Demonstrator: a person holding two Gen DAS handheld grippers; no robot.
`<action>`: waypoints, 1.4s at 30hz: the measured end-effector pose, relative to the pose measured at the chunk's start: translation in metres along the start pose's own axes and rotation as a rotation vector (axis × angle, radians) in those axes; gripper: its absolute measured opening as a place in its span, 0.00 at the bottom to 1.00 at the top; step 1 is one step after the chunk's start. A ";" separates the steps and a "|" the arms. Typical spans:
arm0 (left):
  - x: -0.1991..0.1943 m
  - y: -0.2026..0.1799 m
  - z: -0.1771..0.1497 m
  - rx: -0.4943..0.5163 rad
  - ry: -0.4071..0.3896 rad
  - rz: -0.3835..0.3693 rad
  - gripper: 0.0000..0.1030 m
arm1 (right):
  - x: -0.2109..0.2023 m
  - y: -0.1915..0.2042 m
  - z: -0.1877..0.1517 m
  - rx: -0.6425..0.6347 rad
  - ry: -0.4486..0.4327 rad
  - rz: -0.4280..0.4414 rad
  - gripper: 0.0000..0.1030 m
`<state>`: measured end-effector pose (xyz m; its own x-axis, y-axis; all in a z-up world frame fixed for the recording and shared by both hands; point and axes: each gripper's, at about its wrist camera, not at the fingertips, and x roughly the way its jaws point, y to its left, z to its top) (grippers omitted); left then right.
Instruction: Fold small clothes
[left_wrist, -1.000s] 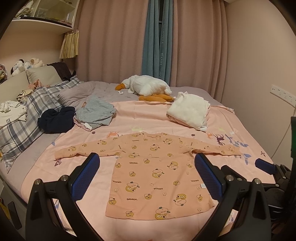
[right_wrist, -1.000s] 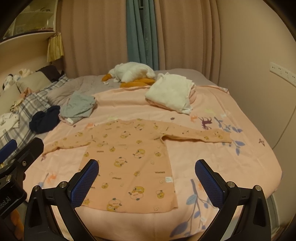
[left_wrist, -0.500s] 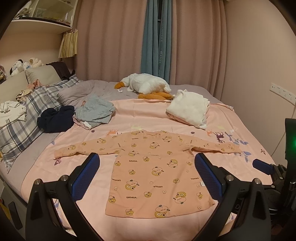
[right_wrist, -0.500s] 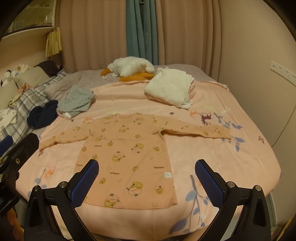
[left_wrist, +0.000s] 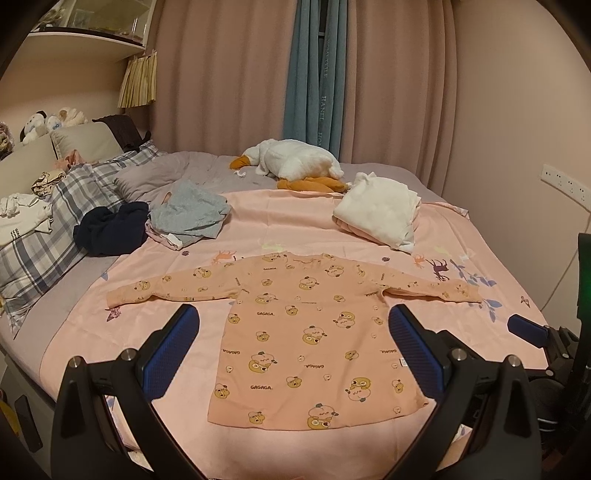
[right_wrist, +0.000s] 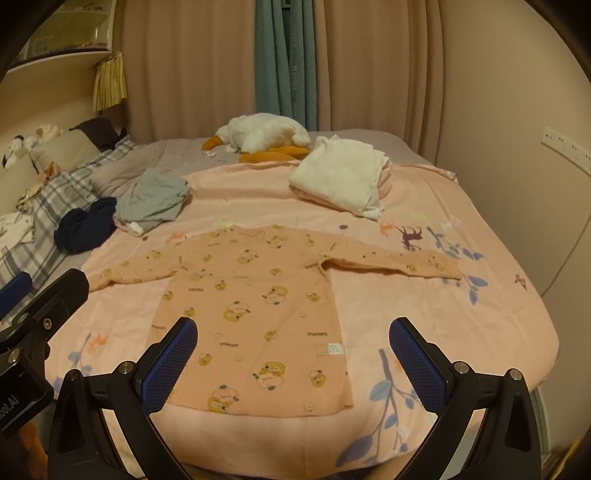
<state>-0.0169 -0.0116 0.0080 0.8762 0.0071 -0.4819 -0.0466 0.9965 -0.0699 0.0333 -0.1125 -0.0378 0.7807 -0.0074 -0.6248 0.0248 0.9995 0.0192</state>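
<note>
A small peach long-sleeved shirt (left_wrist: 306, 332) with a cartoon print lies flat on the pink sheet (left_wrist: 288, 225), both sleeves spread out sideways. It also shows in the right wrist view (right_wrist: 255, 314). My left gripper (left_wrist: 293, 350) is open and empty, held above the near edge of the bed, over the shirt's hem. My right gripper (right_wrist: 293, 354) is open and empty, held above the shirt's lower right part. The right gripper's blue pad shows at the right edge of the left wrist view (left_wrist: 526, 328).
A folded white pile (left_wrist: 380, 214), a grey garment (left_wrist: 192, 214) and a dark navy garment (left_wrist: 110, 229) lie farther back. A plush goose (left_wrist: 291, 166) lies by the curtains. Plaid pillows (left_wrist: 48, 229) lie at the left. A wall is at the right.
Both grippers have pulled back and risen slightly, so the shirt sits a little farther away in both views. The shirt has not moved.
</note>
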 end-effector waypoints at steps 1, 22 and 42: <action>0.000 0.000 0.000 0.002 0.001 0.001 1.00 | 0.000 0.000 0.000 0.000 0.001 -0.001 1.00; 0.003 -0.007 -0.003 0.012 0.021 -0.004 1.00 | 0.000 0.003 -0.002 -0.012 0.011 -0.005 1.00; 0.046 -0.008 -0.004 0.033 0.064 0.014 1.00 | 0.035 -0.018 -0.007 0.064 0.067 0.021 1.00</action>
<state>0.0216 -0.0199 -0.0173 0.8428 0.0168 -0.5379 -0.0417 0.9985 -0.0341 0.0558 -0.1309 -0.0657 0.7381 0.0182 -0.6745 0.0501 0.9954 0.0817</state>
